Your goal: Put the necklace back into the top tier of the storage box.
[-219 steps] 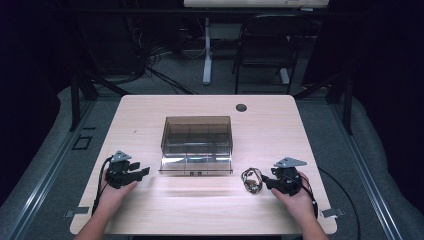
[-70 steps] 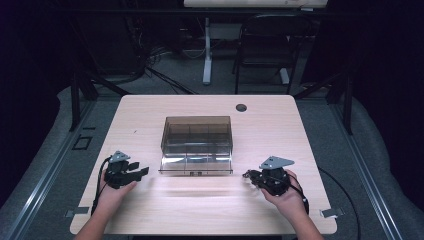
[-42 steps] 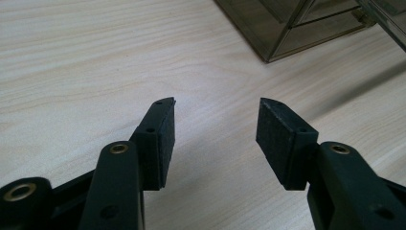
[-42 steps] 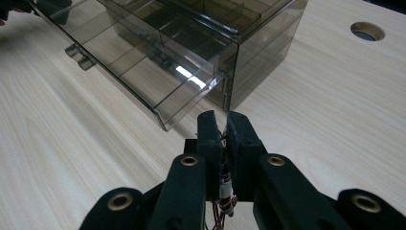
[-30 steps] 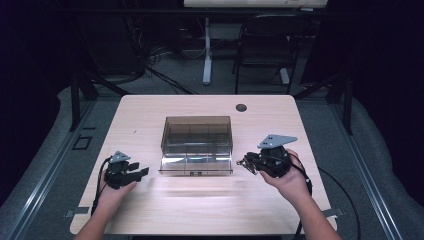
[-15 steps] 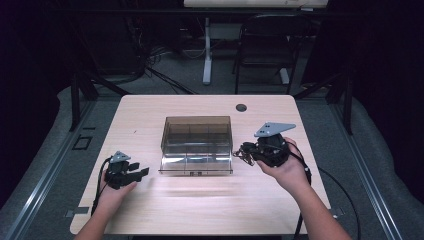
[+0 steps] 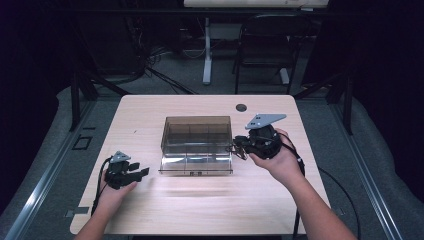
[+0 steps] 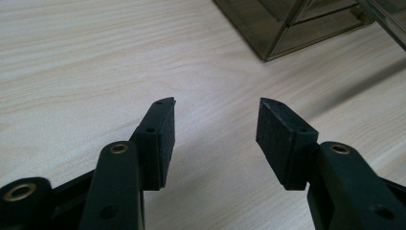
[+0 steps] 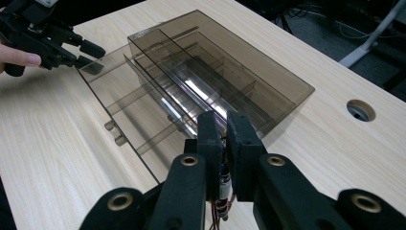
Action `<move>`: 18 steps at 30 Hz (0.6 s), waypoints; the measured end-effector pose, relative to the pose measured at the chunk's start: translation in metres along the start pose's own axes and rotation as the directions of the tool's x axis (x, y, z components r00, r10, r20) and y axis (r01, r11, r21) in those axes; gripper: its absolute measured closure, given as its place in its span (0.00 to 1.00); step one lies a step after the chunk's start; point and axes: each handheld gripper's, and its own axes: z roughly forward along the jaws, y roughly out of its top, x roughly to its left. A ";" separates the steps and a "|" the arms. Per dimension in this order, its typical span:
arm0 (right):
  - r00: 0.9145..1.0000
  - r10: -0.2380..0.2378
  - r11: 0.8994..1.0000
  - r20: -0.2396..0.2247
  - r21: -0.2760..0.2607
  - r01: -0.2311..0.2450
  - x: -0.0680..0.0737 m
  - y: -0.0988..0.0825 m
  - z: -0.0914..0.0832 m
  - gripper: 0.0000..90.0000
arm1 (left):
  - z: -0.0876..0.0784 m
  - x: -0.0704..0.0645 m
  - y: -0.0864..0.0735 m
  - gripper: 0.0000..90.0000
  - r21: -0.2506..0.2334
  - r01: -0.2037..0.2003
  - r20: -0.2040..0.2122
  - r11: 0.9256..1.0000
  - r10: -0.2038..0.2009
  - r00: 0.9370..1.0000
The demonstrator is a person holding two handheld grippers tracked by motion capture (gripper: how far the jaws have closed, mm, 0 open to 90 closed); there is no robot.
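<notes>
Here smoky clear box [image 7: 196, 140], lid open, compartments inside.

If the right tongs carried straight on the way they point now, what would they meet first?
Most likely the smoky clear plastic organizer box. The right tongs point at its near side, shut on a small bundle of wires. They seem slightly above its rim, so they might pass over the open compartments instead.

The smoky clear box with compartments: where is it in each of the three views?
High view: the box at table centre.
Left gripper view: its corner at upper right.
Right gripper view: centre, beyond the shut jaws.
Shared landmark: the wooden table.
</notes>
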 end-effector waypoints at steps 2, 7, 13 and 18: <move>1.000 -0.009 1.000 -0.004 0.003 0.009 0.002 0.003 0.002 0.95 | 0.000 0.000 0.000 0.54 -0.001 0.001 0.000 1.000 -0.001 1.000; 1.000 -0.025 1.000 -0.016 0.000 0.025 0.007 0.009 0.011 0.95 | 0.000 0.000 0.000 0.54 -0.001 0.000 0.001 1.000 0.000 1.000; 0.999 -0.034 0.999 -0.041 -0.004 0.034 0.014 0.017 0.024 0.94 | 0.000 0.000 0.000 0.54 0.000 0.000 0.002 1.000 0.000 1.000; 0.997 -0.041 0.999 -0.064 -0.009 0.041 0.020 0.022 0.035 0.95 | 0.000 0.000 0.000 0.54 0.000 -0.001 0.002 1.000 0.001 1.000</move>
